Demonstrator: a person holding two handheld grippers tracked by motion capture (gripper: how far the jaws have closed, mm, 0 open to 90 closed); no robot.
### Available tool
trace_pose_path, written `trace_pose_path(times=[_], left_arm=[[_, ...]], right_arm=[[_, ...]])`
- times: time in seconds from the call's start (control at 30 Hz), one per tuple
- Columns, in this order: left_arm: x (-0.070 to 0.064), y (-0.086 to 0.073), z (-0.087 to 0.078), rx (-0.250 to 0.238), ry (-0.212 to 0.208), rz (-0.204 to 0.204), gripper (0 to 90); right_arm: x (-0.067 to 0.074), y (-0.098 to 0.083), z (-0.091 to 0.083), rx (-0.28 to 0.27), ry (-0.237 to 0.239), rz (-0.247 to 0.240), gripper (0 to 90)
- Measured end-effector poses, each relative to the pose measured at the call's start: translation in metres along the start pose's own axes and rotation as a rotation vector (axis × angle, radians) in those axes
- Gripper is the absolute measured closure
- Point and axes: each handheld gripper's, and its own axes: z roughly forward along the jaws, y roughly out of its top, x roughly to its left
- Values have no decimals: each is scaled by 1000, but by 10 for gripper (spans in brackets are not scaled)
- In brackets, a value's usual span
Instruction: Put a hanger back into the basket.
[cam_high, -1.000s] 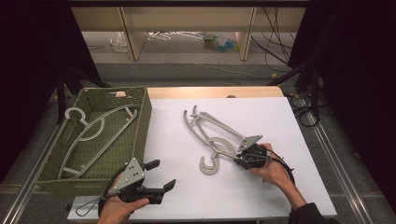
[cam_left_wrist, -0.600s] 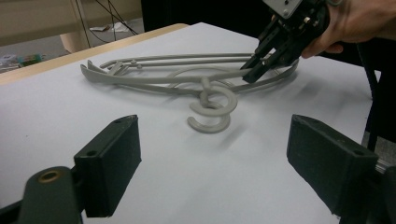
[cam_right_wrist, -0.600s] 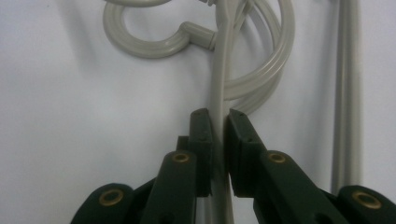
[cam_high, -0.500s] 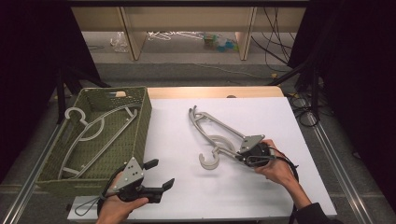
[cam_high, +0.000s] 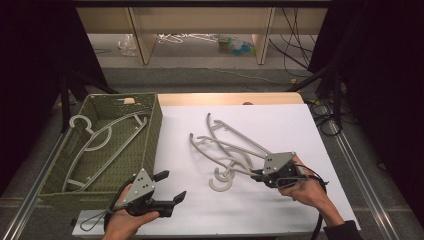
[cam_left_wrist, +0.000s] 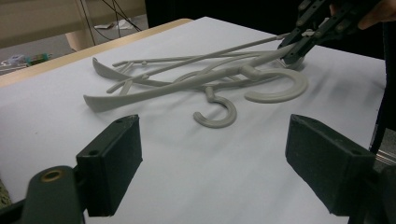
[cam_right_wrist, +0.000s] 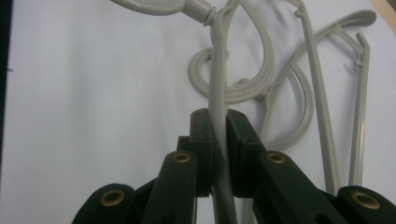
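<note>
Two grey plastic hangers lie crossed on the white table top (cam_high: 280, 125). My right gripper (cam_high: 257, 175) is shut on one arm of the nearer hanger (cam_high: 245, 171). In the right gripper view the pads (cam_right_wrist: 204, 135) pinch that grey bar (cam_right_wrist: 218, 84), and its hook points away. The second hanger (cam_high: 240, 140) rests beneath and beyond it. My left gripper (cam_high: 170, 187) stands open at the table's front left with nothing between its jaws. It faces the hangers (cam_left_wrist: 196, 79) and the right gripper (cam_left_wrist: 303, 44) beyond them.
A green woven basket (cam_high: 155, 130) stands at the table's left edge with a pale hanger (cam_high: 107, 137) lying in it. Black cables and stands run along the right side. Shelving and loose items sit on the floor behind the table.
The right hand has risen and drawn back to the right, raising the arm of the gripped hanger. The two hangers now lie fanned apart. The left gripper has stayed put.
</note>
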Motion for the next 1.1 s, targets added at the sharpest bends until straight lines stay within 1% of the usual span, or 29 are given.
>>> trace_pose_path(times=[0.03, 0.1, 0.13, 0.17, 0.2, 0.23, 0.33, 0.37, 0.4, 0.43, 0.47, 0.5, 0.53, 0.6, 0.63, 0.67, 0.7, 0.73, 0.77, 0.8, 0.83, 0.87, 0.9, 0.97, 1.0, 1.03, 1.07, 1.1], left_arm=[[-1, 0, 1, -2, -4, 7, 188], [-2, 0, 2, -2, -6, 12, 196], [-5, 0, 3, 9, -10, 40, 198], [-6, 0, 4, 14, -10, 50, 202], [-6, 0, 5, 20, -11, 65, 205], [-6, 0, 5, 20, -11, 65, 205], [-6, 0, 10, 33, -5, 88, 231], [-6, 0, 11, 36, -4, 105, 231], [-7, 0, 14, 41, -8, 111, 233], [-8, 0, 16, 45, -24, 109, 235], [-9, 0, 19, 40, -40, 100, 239], [-9, 0, 21, 46, -34, 118, 243], [-10, 0, 24, 55, -29, 153, 247], [-13, 1, 33, 66, -40, 205, 275], [-13, 1, 33, 66, -40, 205, 286], [-14, 2, 36, 64, -39, 220, 286], [-16, 3, 41, 69, -53, 235, 285], [-17, 4, 45, 76, -63, 260, 307], [-19, 5, 48, 78, -70, 271, 307], [-21, 6, 53, 88, -73, 284, 317], [-23, 6, 56, 95, -77, 293, 318], [-24, 7, 59, 99, -81, 308, 323], [-25, 8, 63, 109, -80, 330, 347], [-25, 9, 68, 117, -84, 343, 356], [-24, 9, 70, 120, -82, 348, 375], [-23, 9, 71, 131, -82, 364, 375], [-23, 9, 74, 130, -93, 358, 389], [-23, 9, 76, 135, -102, 363, 422]], right_arm=[[2, 1, -1, -10, -8, -4, 825], [3, 1, -3, -18, -1, -3, 825], [7, 3, -7, -31, 11, -7, 825], [8, 3, -8, -36, 8, -17, 825], [11, 3, -9, -38, 15, -21, 825], [11, 3, -9, -38, 15, -21, 825], [20, 5, -12, -51, 49, -33, 825], [20, 5, -12, -51, 49, -33, 825], [21, 5, -12, -55, 50, -34, 826], [23, 6, -13, -65, 57, -33, 826], [24, 6, -14, -67, 66, -37, 826], [26, 6, -14, -70, 65, -41, 825], [27, 7, -15, -72, 76, -39, 825], [30, 8, -16, -85, 79, -44, 825], [31, 9, -16, -89, 91, -43, 825], [31, 9, -16, -89, 91, -43, 825], [32, 10, -15, -89, 92, -43, 825], [34, 12, -16, -91, 100, -54, 825], [34, 12, -16, -91, 100, -54, 825], [35, 12, -16, -91, 110, -49, 825], [35, 13, -16, -94, 103, -62, 825], [36, 13, -16, -95, 106, -62, 825], [37, 13, -18, -99, 116, -63, 825], [38, 13, -18, -102, 122, -54, 825], [38, 13, -19, -105, 120, -66, 824], [38, 13, -19, -105, 120, -66, 824], [39, 13, -19, -109, 132, -62, 824], [39, 13, -19, -108, 125, -77, 824]])
